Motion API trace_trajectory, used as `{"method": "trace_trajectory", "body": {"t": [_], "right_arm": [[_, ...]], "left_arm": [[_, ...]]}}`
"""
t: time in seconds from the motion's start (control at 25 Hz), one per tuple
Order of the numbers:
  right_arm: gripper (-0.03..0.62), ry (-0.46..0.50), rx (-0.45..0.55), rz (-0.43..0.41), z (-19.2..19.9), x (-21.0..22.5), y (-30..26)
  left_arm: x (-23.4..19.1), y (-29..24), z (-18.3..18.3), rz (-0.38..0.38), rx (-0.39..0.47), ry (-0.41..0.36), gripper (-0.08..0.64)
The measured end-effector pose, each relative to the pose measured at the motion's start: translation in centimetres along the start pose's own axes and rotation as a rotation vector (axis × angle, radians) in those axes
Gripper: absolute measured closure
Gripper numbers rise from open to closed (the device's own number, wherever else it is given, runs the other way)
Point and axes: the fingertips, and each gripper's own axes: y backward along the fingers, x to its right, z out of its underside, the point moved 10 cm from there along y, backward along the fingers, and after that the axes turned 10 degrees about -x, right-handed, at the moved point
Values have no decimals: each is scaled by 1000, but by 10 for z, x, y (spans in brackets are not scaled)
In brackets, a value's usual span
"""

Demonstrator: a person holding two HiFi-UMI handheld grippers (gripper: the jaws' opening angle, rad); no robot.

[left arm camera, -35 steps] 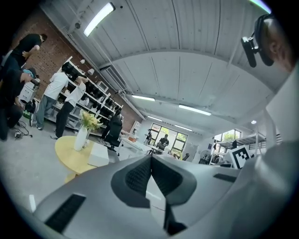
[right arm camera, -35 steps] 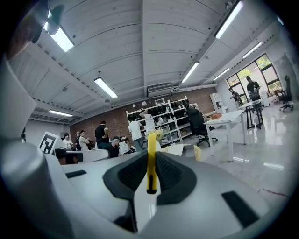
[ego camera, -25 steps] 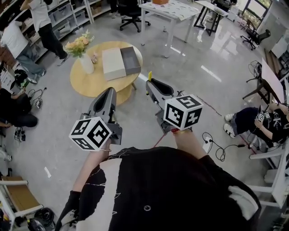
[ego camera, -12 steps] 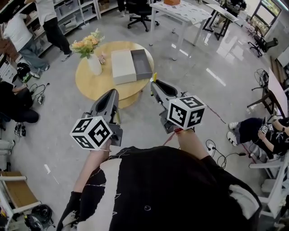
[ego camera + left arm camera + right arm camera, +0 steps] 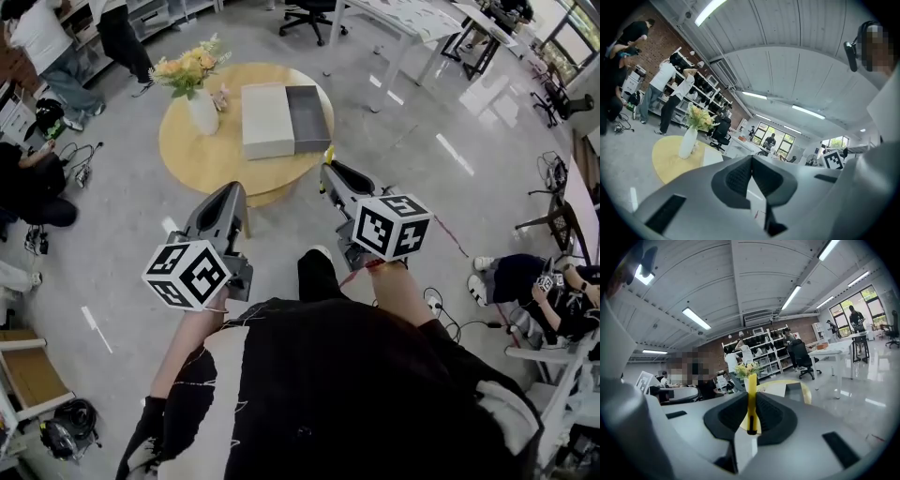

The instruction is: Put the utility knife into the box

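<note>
A yellow utility knife stands upright between the jaws of my right gripper, which is shut on it. From the head view its yellow tip pokes out past the right gripper, just short of the round yellow table. On that table lie an open grey box and its white lid, side by side. My left gripper hangs near the table's front edge, jaws shut with nothing held.
A white vase of flowers stands on the table's left part. People stand by shelves at the far left. White desks and office chairs are behind. A seated person and floor cables are at the right.
The person has stepped toward the table, so it and the box now sit closer to both grippers. A foot now shows below the grippers. Both grippers keep their grip state.
</note>
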Motion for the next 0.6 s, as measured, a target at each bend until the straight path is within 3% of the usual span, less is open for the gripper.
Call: {"method": "trace_trajectory", "body": {"t": [0.24,0.6], "right_arm": [[532,22,-14,-21,-24,27,-32],[532,32,-14,-74,-88,91,-104]], "left_arm": [[-16,-23,-18,-41,37,6,549],[-44,-98,-64,-80,89,6,549]]}}
